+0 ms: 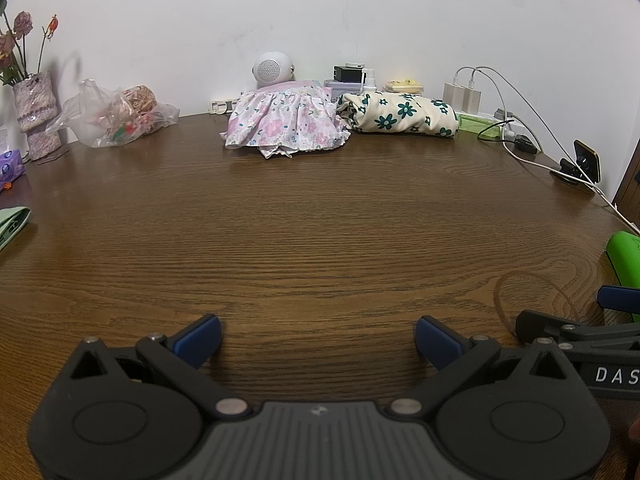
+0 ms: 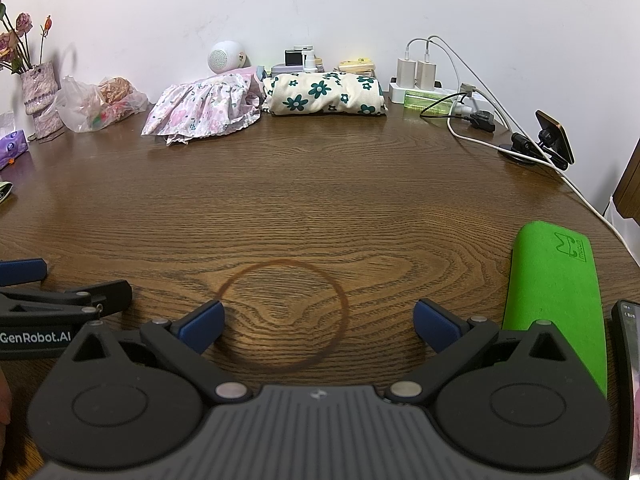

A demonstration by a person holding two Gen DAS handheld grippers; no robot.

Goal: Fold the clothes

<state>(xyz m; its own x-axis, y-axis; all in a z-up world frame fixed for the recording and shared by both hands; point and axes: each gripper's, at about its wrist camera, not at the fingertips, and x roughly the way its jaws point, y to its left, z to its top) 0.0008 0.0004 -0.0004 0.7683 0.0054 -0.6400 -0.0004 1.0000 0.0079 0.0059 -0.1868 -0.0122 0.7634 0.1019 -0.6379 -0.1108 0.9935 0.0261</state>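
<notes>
A pink floral frilled garment (image 1: 280, 124) (image 2: 204, 108) lies loosely heaped at the far side of the wooden table (image 1: 320, 232) (image 2: 320, 200). Right beside it sits a folded cream garment with dark green flowers (image 1: 400, 114) (image 2: 326, 94). My left gripper (image 1: 318, 338) hovers open over bare wood near the front edge, nothing between its blue pads. My right gripper (image 2: 318, 322) is open too, empty, above a round stain on the wood. Both are far from the clothes. The two grippers sit side by side, each seen at the edge of the other's view.
A vase of dried flowers (image 1: 34, 112) and a plastic bag of snacks (image 1: 120, 116) stand at the far left. A white speaker (image 1: 272, 70), small boxes, chargers with cables (image 2: 440, 80) and a phone on a stand (image 2: 554, 138) line the back and right. A green case (image 2: 554, 300) lies at the near right.
</notes>
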